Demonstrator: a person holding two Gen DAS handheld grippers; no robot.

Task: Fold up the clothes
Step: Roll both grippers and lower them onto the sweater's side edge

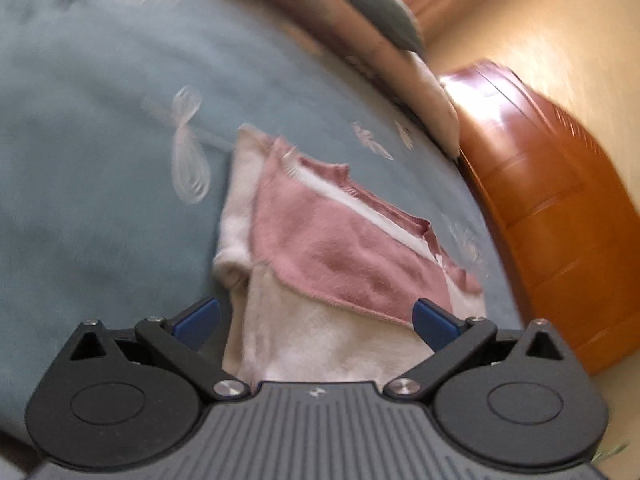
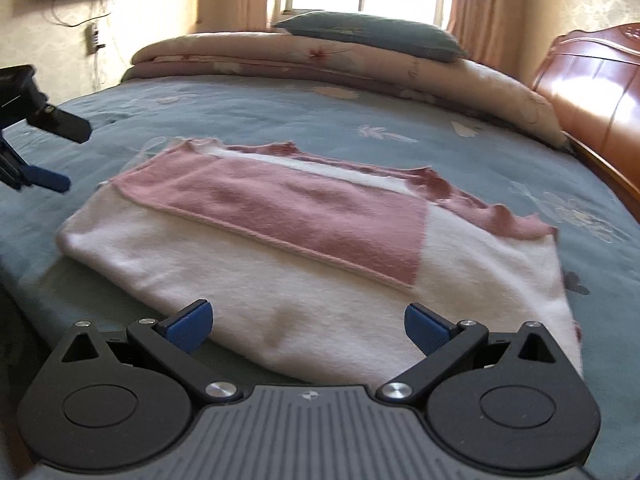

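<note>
A pink and white fuzzy sweater (image 2: 304, 240) lies folded flat on the blue bed sheet (image 2: 280, 112). In the right wrist view my right gripper (image 2: 308, 326) is open, its blue pads over the sweater's near white edge, holding nothing. In the left wrist view my left gripper (image 1: 316, 320) is open, straddling the sweater's (image 1: 320, 248) near end, with nothing between the pads. The left gripper also shows in the right wrist view (image 2: 44, 156) at the far left, just off the sweater's left edge.
A rolled floral quilt (image 2: 320, 60) with a blue-grey pillow (image 2: 372, 34) lies along the far side of the bed. A wooden headboard (image 2: 592, 80) stands at the right. A window with curtains is behind.
</note>
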